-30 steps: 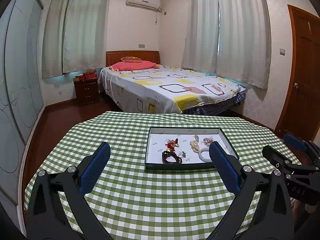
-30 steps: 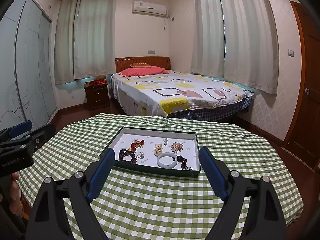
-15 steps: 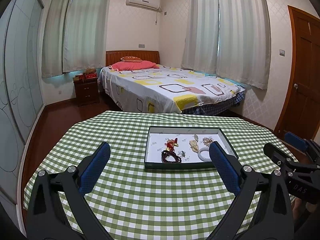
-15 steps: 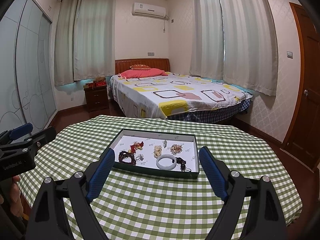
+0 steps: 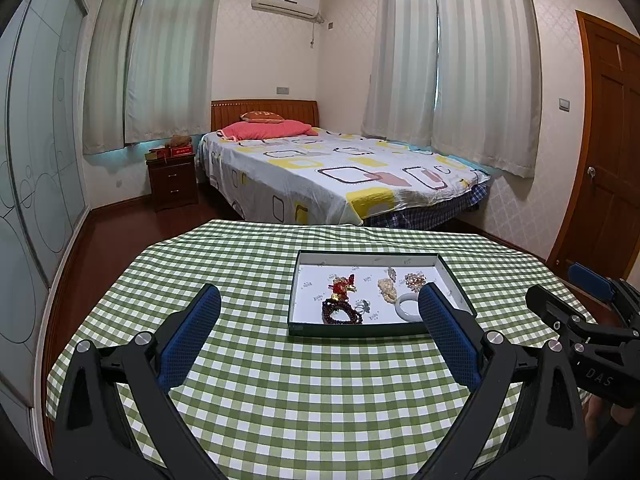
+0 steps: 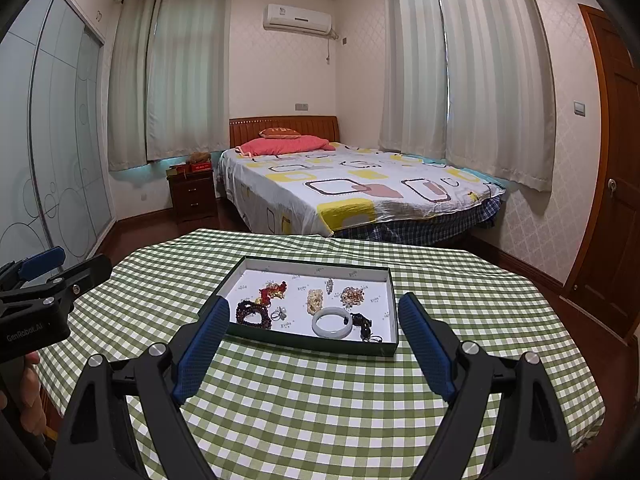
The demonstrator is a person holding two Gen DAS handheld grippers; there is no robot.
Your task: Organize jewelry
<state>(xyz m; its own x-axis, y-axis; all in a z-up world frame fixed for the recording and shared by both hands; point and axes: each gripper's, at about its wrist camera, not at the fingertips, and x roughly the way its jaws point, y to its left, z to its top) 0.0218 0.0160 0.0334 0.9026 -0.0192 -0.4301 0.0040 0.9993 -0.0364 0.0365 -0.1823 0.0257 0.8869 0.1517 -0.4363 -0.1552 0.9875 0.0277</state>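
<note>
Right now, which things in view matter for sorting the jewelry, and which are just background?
Job:
- dark tray
- white bangle
- dark bead bracelet
- red ornament
- cream beads
- left tool and right tool, both open, empty

Background:
- checked tablecloth
- bed
- nightstand
- air conditioner

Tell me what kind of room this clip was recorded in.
A home bedroom: a made bed with a pink pillow, a nightstand beside it, and curtains over the windows. The jewelry tray sits on a checked table at its foot.
</note>
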